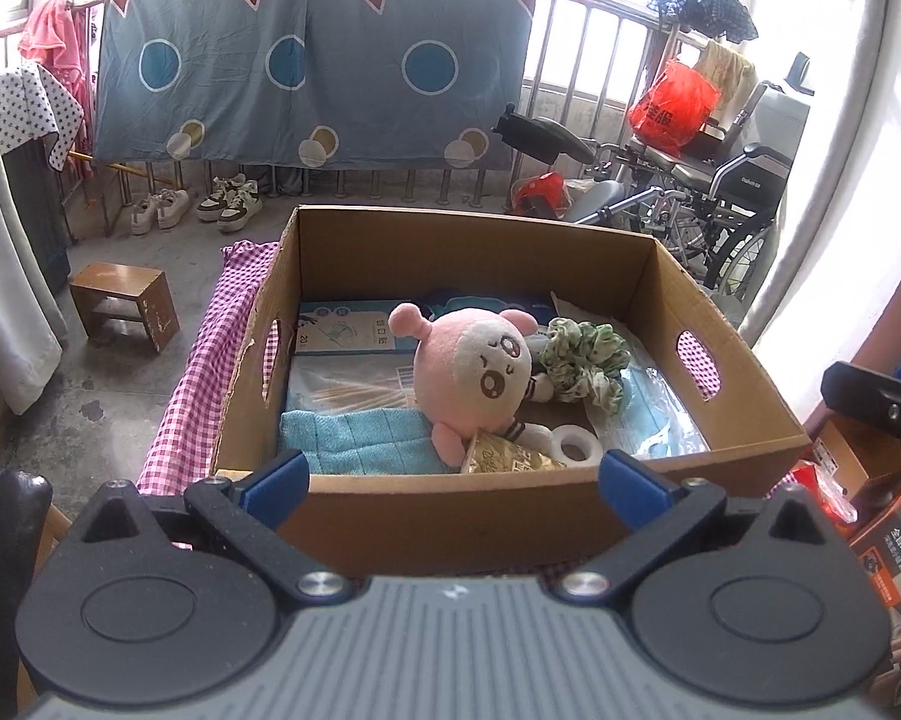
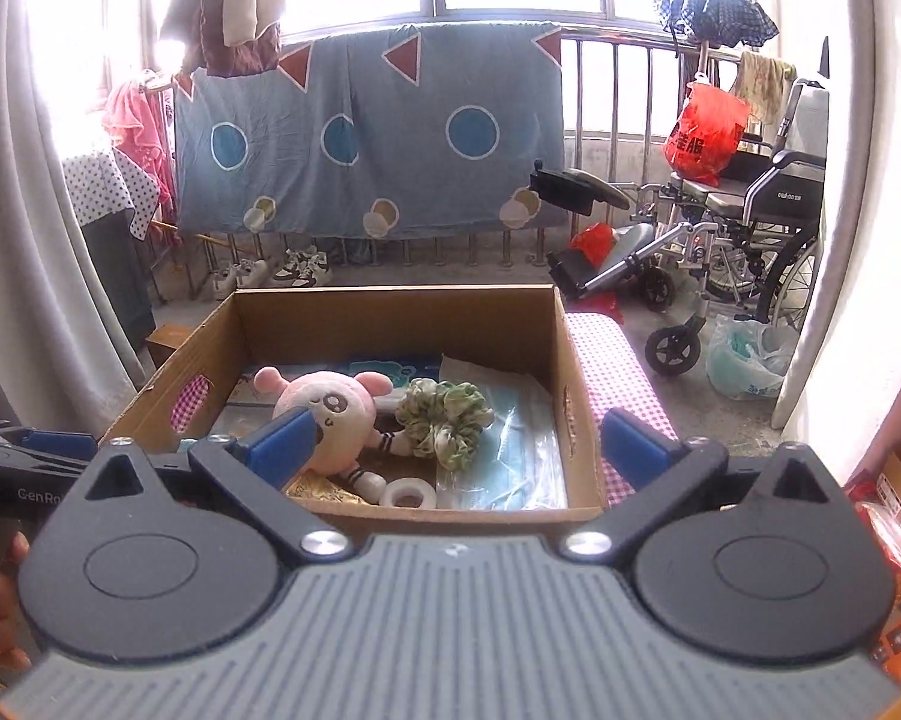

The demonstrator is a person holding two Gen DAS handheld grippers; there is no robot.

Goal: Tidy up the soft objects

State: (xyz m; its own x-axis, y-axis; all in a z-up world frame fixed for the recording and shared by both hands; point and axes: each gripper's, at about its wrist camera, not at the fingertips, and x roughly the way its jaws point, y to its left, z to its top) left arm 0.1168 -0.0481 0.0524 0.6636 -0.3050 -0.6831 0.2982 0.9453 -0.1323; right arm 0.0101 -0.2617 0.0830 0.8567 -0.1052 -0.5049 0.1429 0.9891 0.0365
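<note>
Sunlit balcony room behind, with a blue patterned sheet [image 1: 312, 66] draped over the metal railing, a wheelchair [image 2: 744, 222] further along the same rail and sneakers [image 1: 231, 201] on the floor below the sheet. Nearer, on a pink gingham cloth [image 1: 192, 372], an open cardboard box [image 1: 732, 360] with oval hand-holes cut in its side walls.

Inside the box, roughly at its middle: a pink plush toy [image 1: 471, 372], face up and tilted. Just beside the plush, toward the box's right wall, a green scrunchie [image 1: 582, 363] lying on a clear packet of blue face masks [image 2: 522, 450]. Against the box's near wall, a folded teal cloth [image 1: 354, 441] in the left corner, then a gold foil packet [image 1: 504, 459] touching a white tape roll [image 1: 576, 447] (the roll lying flat, hole up). Flat printed packets under it all toward the far wall.

Left gripper [image 1: 453, 483] hanging at the box's near wall, blue fingers spread wide, nothing between them. Right gripper [image 2: 459, 447] likewise at the near edge, splayed full and empty, its left finger overlapping the plush in view only.
</note>
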